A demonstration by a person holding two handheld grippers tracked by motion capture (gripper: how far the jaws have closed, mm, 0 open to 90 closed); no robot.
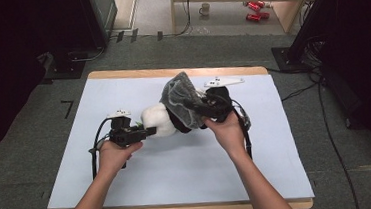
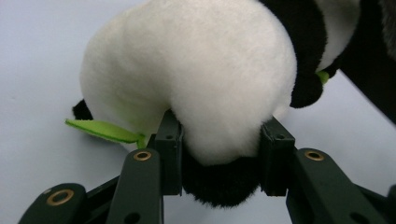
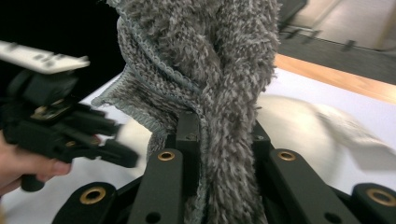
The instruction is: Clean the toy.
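Pinching the plush panda [image 2: 205,88] near desk [image 1: 190,184] centre with the left tool [image 1: 148,132]; right tool [image 1: 193,106], at two o'clock of it, clamping the grey knit cover [image 3: 210,70]. Undressing or dressing seemingly halfway: cover lying partly over panda.

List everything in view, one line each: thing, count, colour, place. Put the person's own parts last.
plush panda: one, white and black with a green leaf, mid-table
knitted cloth: one, fuzzy grey, draped over the panda's far end
table: one, pale blue top with wooden edge, on grey carpet
mug: one, white, floor beyond the table
cans: red, count unclear, floor near the mug
left hand-held gripper: one, black, closed on the plush panda
right hand-held gripper: one, black, clamped on the knitted cloth
forearms: two, entering from the bottom
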